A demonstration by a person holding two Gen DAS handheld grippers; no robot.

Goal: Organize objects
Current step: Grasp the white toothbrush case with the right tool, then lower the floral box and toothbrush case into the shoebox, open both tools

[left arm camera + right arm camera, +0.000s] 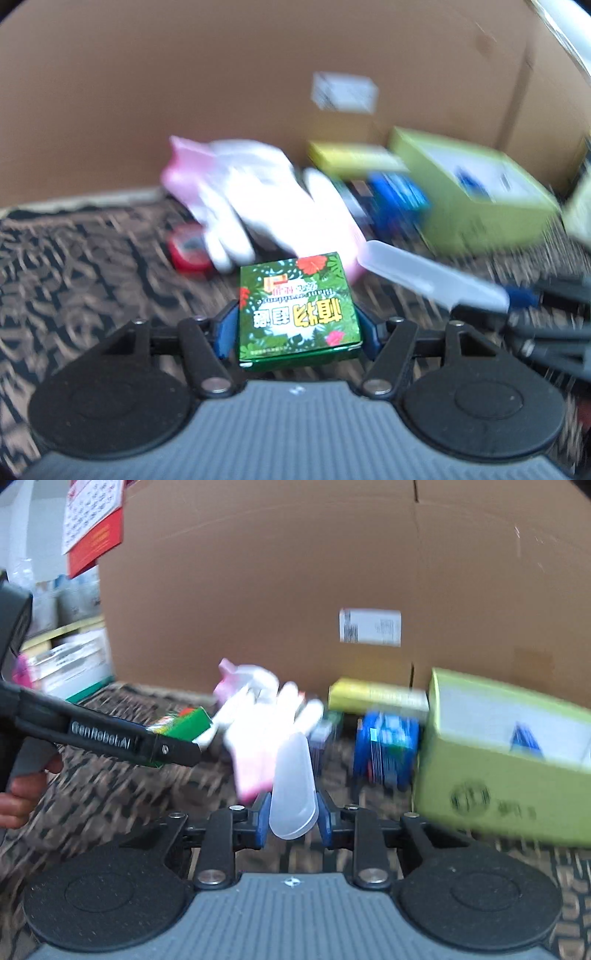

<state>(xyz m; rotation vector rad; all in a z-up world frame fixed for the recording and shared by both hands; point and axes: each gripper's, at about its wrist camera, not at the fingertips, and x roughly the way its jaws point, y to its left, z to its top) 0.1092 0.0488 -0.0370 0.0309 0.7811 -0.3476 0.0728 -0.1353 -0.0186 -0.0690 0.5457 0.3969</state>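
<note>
My left gripper (297,328) is shut on a small green flower-print box (297,306), held above the patterned cloth. It shows from the side in the right wrist view (177,722), in the left gripper (173,751). My right gripper (293,812) is shut on a translucent white plastic piece (293,786), also seen in the left wrist view (432,275). A white and pink glove (258,199) (266,723) lies beyond both grippers.
A big cardboard box (295,572) walls the back. A lime-green box (506,760), a yellow box (373,696) and a blue package (386,747) lie at the right. A red round object (188,249) lies left of the glove. The patterned cloth (74,258) covers the surface.
</note>
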